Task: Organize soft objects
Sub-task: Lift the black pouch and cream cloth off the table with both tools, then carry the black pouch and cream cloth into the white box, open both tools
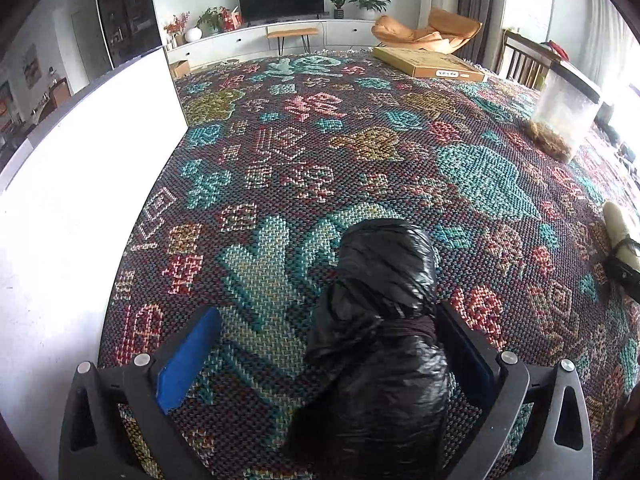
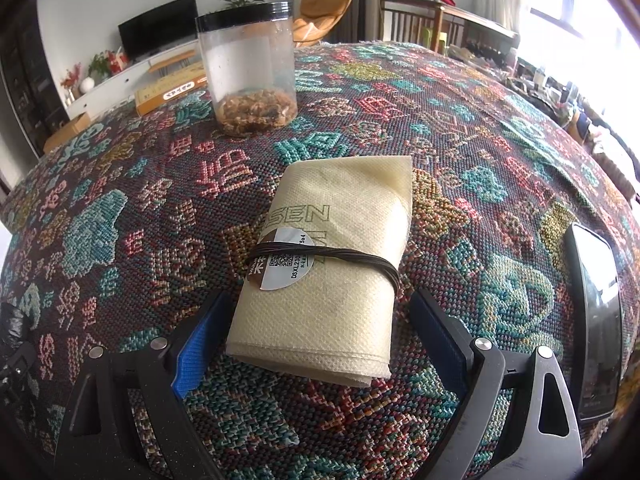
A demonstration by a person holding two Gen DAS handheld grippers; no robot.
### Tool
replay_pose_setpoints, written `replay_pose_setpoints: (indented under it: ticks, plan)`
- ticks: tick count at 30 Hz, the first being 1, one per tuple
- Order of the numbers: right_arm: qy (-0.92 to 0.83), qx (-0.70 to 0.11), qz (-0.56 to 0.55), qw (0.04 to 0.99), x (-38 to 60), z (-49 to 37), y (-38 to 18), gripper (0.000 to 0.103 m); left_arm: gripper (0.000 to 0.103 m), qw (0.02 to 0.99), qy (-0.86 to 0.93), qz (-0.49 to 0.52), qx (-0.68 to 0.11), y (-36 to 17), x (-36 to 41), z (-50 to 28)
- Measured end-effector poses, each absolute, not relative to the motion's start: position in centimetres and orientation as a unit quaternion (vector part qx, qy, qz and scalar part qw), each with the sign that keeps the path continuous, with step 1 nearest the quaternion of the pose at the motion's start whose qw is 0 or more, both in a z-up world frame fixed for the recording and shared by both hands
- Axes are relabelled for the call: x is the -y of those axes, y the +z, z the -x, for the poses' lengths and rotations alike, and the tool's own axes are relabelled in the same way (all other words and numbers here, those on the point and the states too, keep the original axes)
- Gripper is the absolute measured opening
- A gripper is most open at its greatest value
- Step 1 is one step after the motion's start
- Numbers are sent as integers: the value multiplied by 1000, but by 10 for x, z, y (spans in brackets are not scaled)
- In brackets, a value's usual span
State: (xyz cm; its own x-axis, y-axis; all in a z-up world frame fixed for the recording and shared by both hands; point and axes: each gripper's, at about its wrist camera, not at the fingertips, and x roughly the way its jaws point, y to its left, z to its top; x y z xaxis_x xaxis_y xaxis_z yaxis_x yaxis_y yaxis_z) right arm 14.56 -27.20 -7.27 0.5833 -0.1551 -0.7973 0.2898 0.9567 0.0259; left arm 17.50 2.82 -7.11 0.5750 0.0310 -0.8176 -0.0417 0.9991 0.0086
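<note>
In the left wrist view a rolled black plastic bag [image 1: 380, 328], tied around its middle with a dark band, lies on the patterned cloth [image 1: 304, 152]. My left gripper [image 1: 320, 344] is open around it; the bag rests against the right finger and stands apart from the left blue pad [image 1: 188, 356]. In the right wrist view a folded cream fabric bag [image 2: 332, 268] with a dark band and a round sticker lies between the open fingers of my right gripper [image 2: 320, 328], touching neither pad. The cream bag also shows at the left wrist view's right edge [image 1: 618, 232].
A clear jar with a black lid [image 2: 248, 68] holding brown fluff stands beyond the cream bag; it also shows far right in the left wrist view [image 1: 564, 108]. A flat cardboard box [image 1: 428, 62] lies at the far edge. A phone [image 2: 596, 320] lies right of my right gripper. A white wall panel [image 1: 80, 200] borders the left side.
</note>
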Motion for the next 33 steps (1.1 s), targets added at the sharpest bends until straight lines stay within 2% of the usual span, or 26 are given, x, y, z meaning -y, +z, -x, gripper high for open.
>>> replay_pose_setpoints:
  ticks: [13, 20, 21, 22, 23, 25, 27, 33]
  plan:
    - [-66, -401, -175, 897, 296, -124, -67, 93, 103, 887, 7, 10, -461, -74, -31, -174]
    - [-21, -478, -161, 863, 309, -152, -49, 91, 103, 859, -7, 3, -512, -68, -28, -168]
    - [-9, -486, -145, 862, 307, -162, -48, 85, 101, 857, -11, 1, -514, -68, -27, -166]
    - [-9, -505, -124, 854, 306, -173, -50, 71, 90, 859, -14, -3, -512, -67, -27, -164]
    - [-16, -521, -105, 847, 307, -182, -53, 49, 81, 864, -20, -6, -504, -64, -27, -162]
    - [-18, -524, -89, 847, 314, -198, -48, 41, 37, 870, -23, -20, -493, -57, -25, -160]
    - [-39, -513, -55, 856, 325, -218, -38, 37, 37, 870, -29, -7, -493, -53, -26, -163]
    - [-57, -477, -65, 875, 373, -281, -25, 36, 37, 866, -33, 37, -497, -50, -30, -176]
